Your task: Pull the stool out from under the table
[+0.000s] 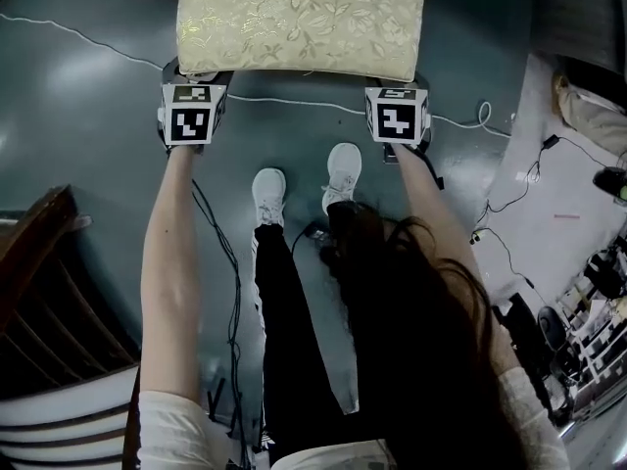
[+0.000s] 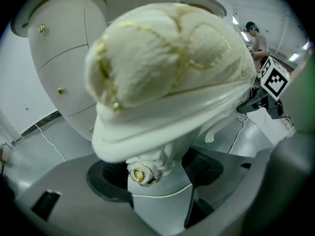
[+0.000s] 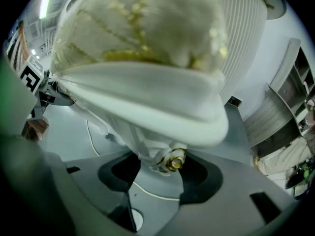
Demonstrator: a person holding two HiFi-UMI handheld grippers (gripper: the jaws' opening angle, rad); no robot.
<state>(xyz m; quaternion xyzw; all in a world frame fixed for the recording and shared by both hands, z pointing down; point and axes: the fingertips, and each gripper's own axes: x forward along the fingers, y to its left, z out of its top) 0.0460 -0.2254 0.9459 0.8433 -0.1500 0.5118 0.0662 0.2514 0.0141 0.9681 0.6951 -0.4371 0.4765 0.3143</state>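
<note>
Overall, one grey floor carries one white table with curved drawer fronts and three gold knobs. One stool stands just in front of it, and one dark wooden chair stands at the left. Stool: a rectangular cushion in pale gold leaf-patterned brocade sits over a white moulded frame. Its carved white corner legs each bear a gold rosette. It stands directly ahead of the person's two white shoes. Two tools: the left tool clamps the near-left leg between its black pads, and the right tool clamps the near-right leg likewise.
</note>
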